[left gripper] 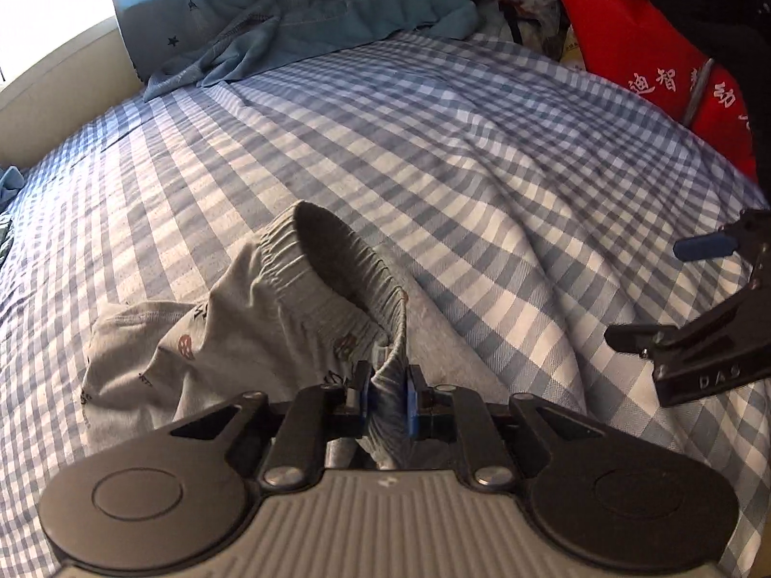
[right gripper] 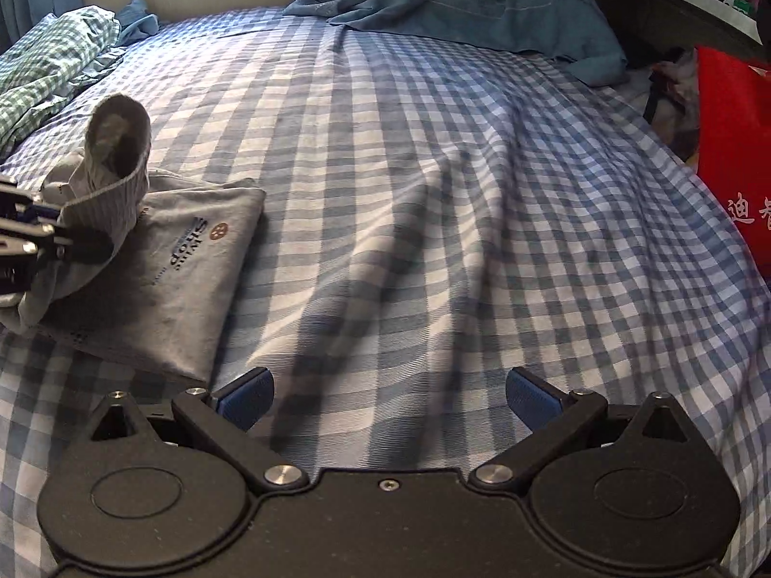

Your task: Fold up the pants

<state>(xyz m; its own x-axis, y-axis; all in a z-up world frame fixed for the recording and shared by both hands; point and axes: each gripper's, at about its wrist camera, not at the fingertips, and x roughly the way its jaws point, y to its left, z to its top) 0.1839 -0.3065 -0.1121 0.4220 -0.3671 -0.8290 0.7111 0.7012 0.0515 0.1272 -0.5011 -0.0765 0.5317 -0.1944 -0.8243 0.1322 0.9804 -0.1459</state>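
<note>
Down low, the left tongs (left gripper: 385,392) are clenched on the waistband of the grey pants (left gripper: 270,332), lifting that elastic edge into an open loop while the rest lies folded flat on the checked bed (left gripper: 433,144). Off to the right, the right tongs (right gripper: 390,397) hover level over bare sheet, blue pads (right gripper: 248,397) spread wide, grasping nothing. Crumpled blue clothes (right gripper: 472,9) sit at the far end.

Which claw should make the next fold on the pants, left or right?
Left, probably. The left claw is already shut on the pants at the waistband, with that end lifted. The right claw is open over bare sheet, beside the pants and touching nothing.
</note>
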